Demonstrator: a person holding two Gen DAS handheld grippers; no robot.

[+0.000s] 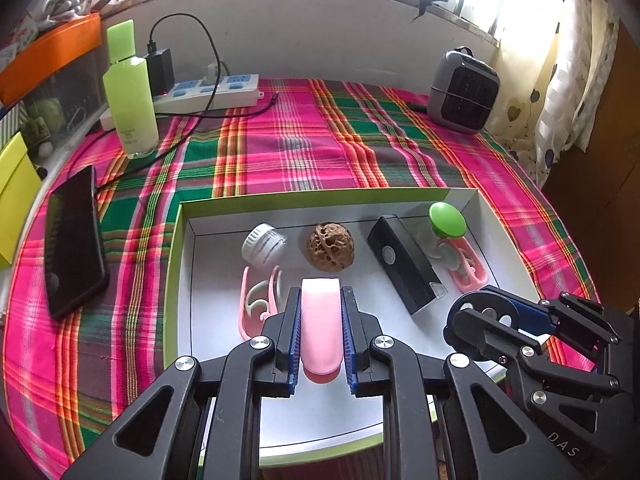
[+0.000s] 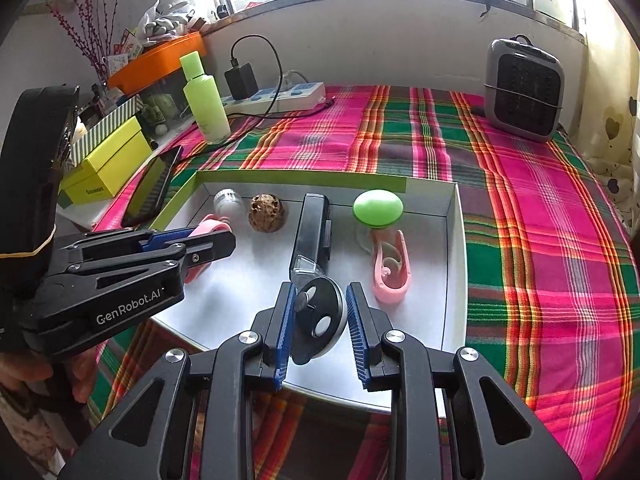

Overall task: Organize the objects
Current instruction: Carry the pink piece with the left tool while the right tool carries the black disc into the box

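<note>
Over the box (image 1: 182,240), left tongs (image 1: 321,332) clamp a pink case (image 1: 321,324); right tongs (image 2: 320,330) straddle a black disc (image 2: 320,320), jaws apart.

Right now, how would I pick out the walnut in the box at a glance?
Find the shallow white box with green edges on the plaid cloth. Along its far wall, the walnut sits between a small white-capped jar and a long black case. It is the only brown, wrinkled, round thing there.
</note>
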